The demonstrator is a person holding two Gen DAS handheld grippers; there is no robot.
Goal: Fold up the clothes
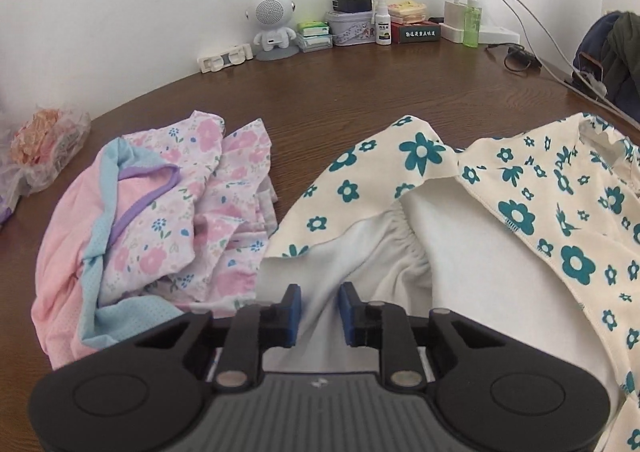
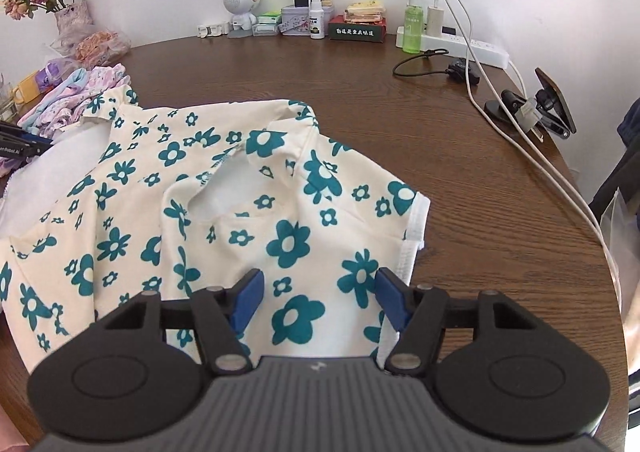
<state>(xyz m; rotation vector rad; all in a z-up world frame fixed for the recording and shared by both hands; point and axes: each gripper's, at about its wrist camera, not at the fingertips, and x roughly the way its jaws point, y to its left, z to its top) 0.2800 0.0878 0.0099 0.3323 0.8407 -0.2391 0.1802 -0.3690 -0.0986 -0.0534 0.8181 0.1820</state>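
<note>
You are working a cream garment with teal flowers (image 2: 224, 212), lying rumpled across the near middle of the brown table (image 2: 360, 92). Your left tool (image 1: 320, 312) is standing narrow, with the garment's white inner lining (image 1: 360, 252) rising between its blue pads; whether the pads are actually pinching it you cannot tell. Your right tool (image 2: 318, 302) is standing wide over the printed cloth near the white-trimmed hem (image 2: 416, 228), holding nothing. The fabric looks light, soft and floppy, so it is likely going to sag and drag; the stitched hems and elastic edge are looking like the firmest places to take hold. A pile of pink floral clothes (image 1: 168, 220) is crowding the left side. The far table is lying open, but charging cables (image 2: 520, 124) are running along the right edge.
</note>
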